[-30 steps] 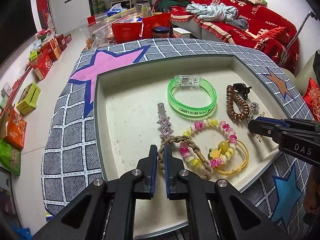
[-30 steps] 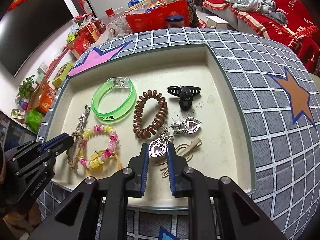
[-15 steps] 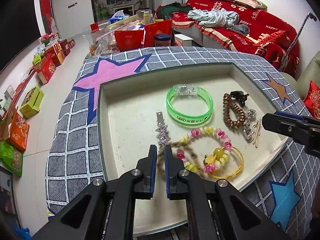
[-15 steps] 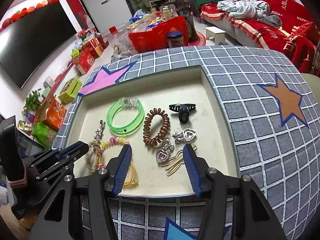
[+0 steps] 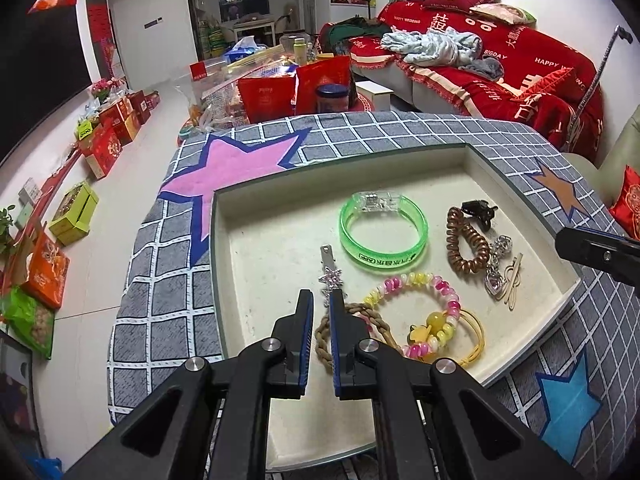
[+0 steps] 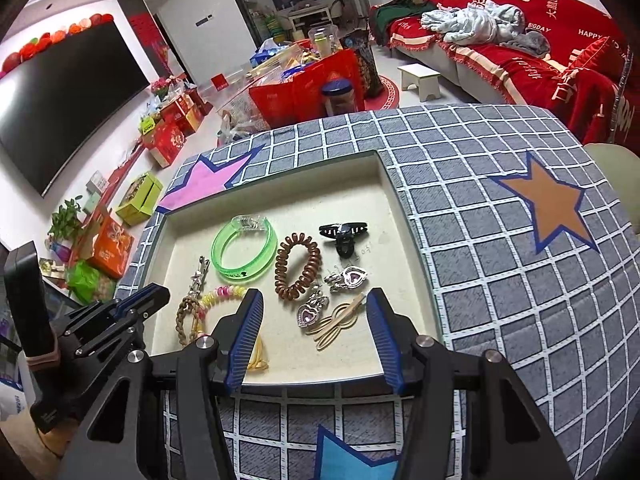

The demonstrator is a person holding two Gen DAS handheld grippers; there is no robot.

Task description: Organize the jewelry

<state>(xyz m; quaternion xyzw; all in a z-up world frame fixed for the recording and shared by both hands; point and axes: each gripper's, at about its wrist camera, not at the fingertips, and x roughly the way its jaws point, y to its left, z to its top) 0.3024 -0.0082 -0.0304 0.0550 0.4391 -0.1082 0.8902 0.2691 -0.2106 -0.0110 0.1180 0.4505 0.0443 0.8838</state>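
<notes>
Overhead, both grippers tilted down at tray (image 6: 404,232): left (image 5: 321,300) jaws shut and empty, right (image 6: 314,308) just opened.

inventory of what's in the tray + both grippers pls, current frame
tray: 1, cream, sunk in the grey grid cloth
bangle: 1, clear green, far left
coil hair tie: 1, brown, centre
claw clip: 1, black, far right
heart pendants: 2, silver with pink stones, right of coil
loop hairpin: 1, beige, near right
star hair clip: 1, silver, left
bead bracelet: 1, pink and yellow, near left
braided cord: 1, brown, near left
cord ring: 1, yellow, under the beads
left gripper: black, blue pads, shut, empty
right gripper: open, empty, above the pendants
</notes>
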